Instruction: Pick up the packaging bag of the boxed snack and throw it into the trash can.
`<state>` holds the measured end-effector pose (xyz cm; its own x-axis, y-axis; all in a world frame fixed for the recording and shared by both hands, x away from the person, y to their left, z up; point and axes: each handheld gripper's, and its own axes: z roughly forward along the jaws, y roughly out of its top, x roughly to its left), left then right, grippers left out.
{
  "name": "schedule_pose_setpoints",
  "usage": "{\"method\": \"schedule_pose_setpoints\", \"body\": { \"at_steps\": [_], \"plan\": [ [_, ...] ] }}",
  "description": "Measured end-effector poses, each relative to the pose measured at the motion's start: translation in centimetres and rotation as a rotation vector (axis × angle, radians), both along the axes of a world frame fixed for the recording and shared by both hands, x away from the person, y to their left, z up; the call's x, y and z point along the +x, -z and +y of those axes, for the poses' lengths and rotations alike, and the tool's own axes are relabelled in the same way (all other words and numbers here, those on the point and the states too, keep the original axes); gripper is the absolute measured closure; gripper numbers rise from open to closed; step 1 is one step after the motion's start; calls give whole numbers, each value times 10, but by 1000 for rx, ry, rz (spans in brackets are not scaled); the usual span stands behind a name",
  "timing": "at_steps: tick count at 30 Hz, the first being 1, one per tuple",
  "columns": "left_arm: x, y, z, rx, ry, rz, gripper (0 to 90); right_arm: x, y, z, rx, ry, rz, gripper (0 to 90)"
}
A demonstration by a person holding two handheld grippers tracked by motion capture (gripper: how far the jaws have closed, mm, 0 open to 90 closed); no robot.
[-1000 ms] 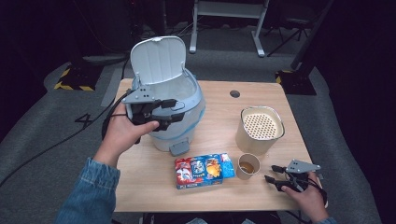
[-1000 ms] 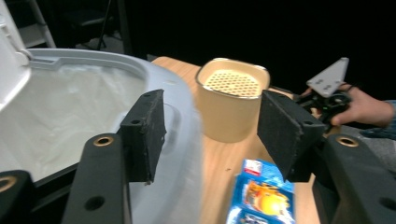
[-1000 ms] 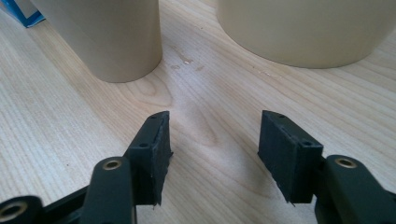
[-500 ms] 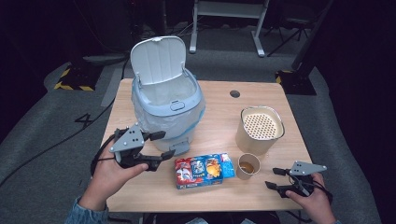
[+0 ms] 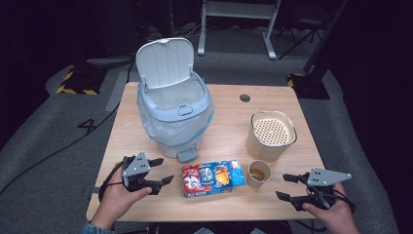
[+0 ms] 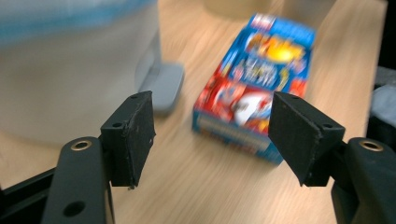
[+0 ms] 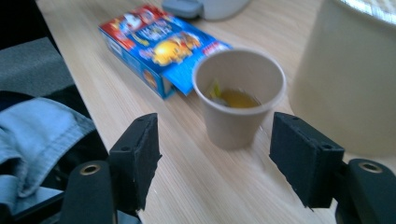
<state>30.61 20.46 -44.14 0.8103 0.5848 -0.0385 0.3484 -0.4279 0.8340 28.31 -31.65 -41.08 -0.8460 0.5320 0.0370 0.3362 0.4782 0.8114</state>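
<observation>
A red and blue box (image 5: 212,178) lies flat near the table's front edge. Left of it my left gripper (image 5: 165,170) hovers low, open and pointing at the box (image 6: 254,88). Its jaws have just been opening with nothing between them. A paper cup (image 5: 258,173) holding orange liquid stands right of the box. My right gripper (image 5: 281,186) is open at the front right, aimed at the cup (image 7: 238,100) from a short way off. Its jaws have also just widened and hold nothing.
A pale blue pedal bin (image 5: 175,112) with a bag liner and raised lid stands behind the box, its pedal (image 6: 161,86) facing the front. A cream canister (image 5: 270,134) with a perforated top stands behind the cup. A denim sleeve (image 7: 37,135) lies off the table's edge.
My left hand came down from beside the bin's rim to the table's front left and now points at the box. The right hand lifted slightly near the front right corner.
</observation>
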Motion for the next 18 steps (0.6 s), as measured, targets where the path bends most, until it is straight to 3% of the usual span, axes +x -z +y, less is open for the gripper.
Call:
{"method": "schedule_pose_setpoints", "body": {
  "at_steps": [4, 8, 14, 18],
  "plan": [
    [7, 23, 3, 23, -28, 55, 316, -2, -16, 16, 18, -49, -17, 345],
    [12, 38, 3, 53, -39, 80, 316, 1, -23, 36, 20, -98, -8, 347],
    [15, 47, 2, 97, -50, 87, 316, 14, -21, 68, -43, -123, 28, 309],
    [16, 53, 2, 133, -54, 95, 316, 29, -20, 85, -56, -124, 64, 292]
  ]
}}
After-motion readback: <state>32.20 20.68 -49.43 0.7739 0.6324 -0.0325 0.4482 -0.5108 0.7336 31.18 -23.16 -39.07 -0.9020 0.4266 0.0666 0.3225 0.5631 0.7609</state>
